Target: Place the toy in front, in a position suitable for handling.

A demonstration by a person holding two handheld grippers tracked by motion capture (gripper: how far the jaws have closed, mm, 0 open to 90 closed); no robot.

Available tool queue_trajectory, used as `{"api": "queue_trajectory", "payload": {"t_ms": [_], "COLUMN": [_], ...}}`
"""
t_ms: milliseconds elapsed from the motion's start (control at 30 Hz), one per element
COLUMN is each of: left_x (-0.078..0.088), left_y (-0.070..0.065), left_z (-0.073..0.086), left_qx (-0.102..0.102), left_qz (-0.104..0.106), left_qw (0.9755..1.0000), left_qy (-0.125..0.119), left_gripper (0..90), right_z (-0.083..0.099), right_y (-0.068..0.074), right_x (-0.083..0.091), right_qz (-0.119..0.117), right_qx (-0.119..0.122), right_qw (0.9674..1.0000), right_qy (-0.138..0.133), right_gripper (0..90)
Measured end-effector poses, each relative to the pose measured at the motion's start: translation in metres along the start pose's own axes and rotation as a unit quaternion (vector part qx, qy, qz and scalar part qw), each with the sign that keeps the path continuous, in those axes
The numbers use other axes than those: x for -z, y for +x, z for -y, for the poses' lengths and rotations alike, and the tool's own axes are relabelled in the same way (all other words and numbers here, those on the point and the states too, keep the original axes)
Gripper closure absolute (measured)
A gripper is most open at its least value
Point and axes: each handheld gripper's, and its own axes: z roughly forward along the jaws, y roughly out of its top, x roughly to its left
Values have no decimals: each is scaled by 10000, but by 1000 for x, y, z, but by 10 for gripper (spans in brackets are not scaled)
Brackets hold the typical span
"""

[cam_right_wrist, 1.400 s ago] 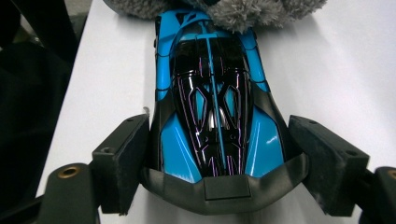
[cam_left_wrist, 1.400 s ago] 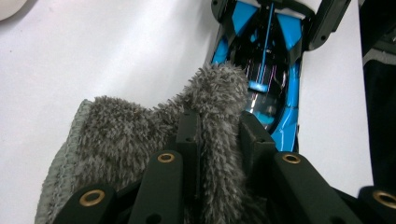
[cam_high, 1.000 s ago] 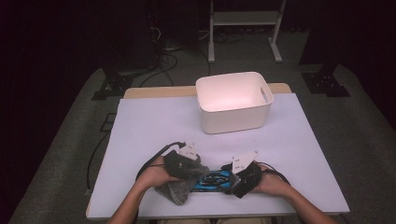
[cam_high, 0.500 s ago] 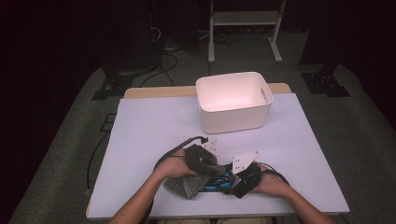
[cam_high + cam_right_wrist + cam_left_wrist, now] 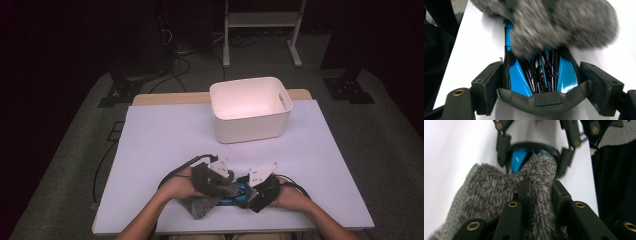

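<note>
The blue and black toy (image 5: 541,75) lies near the front edge of the table (image 5: 165,135), between the two hands, and the right gripper (image 5: 541,82) holds it: its two jaws press on the toy's sides from left and right. In the high view the toy (image 5: 235,192) shows as a small blue spot between the grippers. A grey fuzzy cloth (image 5: 499,192) lies over the far end of the toy and touches it; in the right gripper view the cloth (image 5: 549,22) is blurred. The left gripper (image 5: 540,192) has its jaws narrow and pinches a fold of this cloth between them. In the high view the left gripper (image 5: 215,177) sits just beside the right gripper (image 5: 257,192), and part of the cloth (image 5: 200,206) hangs down toward the front edge. The left hand (image 5: 177,184) comes in from the bottom left with the forearm slanted toward the middle, and the right hand (image 5: 292,196) comes in from the bottom right, low over the table. Compared with one second ago, the left gripper and the cloth have moved to the right, closer to the right gripper, while the right hand has stayed where it was. Farther back on the table stands a white bin (image 5: 250,127), well apart from the hands.
</note>
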Motion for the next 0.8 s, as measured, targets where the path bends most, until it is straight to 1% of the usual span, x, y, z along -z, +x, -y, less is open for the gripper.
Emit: {"api": "queue_trajectory", "payload": {"t_ms": [100,133,200,233,333,400,467,500,533,567,633,667,700,733,767,800], "left_x": [7,8,9,8,7,6,7,8,10,12,15,20,20,21,20,19], "left_y": [-5,-6,-5,-4,-3,-2,-1,-1,-1,-2,-4,-4,-4,-4,-4,-3], "left_z": [15,20,23,23,15,9,6,6,5,5,6,8,10,11,12,13], "left_qx": [70,128,216,228,168,123,149,183,200,190,182,195,229,236,262,256], "left_qz": [-36,-45,-6,-19,-61,-98,-100,-36,-46,-127,-142,-192,-212,-241,-244,-239], "left_qw": [10000,9999,9998,9997,9998,9999,9998,9998,9998,9997,9997,9996,9995,9994,9994,9994], "left_qy": [53,56,-35,-63,-60,-45,-57,-31,-22,-44,-68,-99,-94,-39,-32,3], "left_gripper": [730,729,724,722,693,669,614,583,534,507,480,480,480,481,501,540], "right_z": [0,0,0,0,0,0,0,0,0,0,0,0,0,0,0,0], "right_y": [1,1,1,0,2,2,2,2,2,2,1,1,1,1,1,1], "right_x": [-1,-1,-1,-2,-4,-4,-4,-4,-4,-4,-4,-4,-4,-4,-4,-4], "right_qz": [33,40,26,24,80,82,74,71,67,66,60,51,52,51,46,42], "right_qx": [37,39,34,56,92,69,55,59,57,56,52,60,60,65,52,25], "right_qw": [10000,10000,10000,10000,9998,9998,9998,9998,9998,9998,9998,9998,9998,9998,9998,9998], "right_qy": [32,36,37,64,170,178,183,184,186,184,181,185,186,181,182,178], "right_gripper": [202,201,201,200,197,197,197,197,197,197,198,198,198,198,198,198]}}
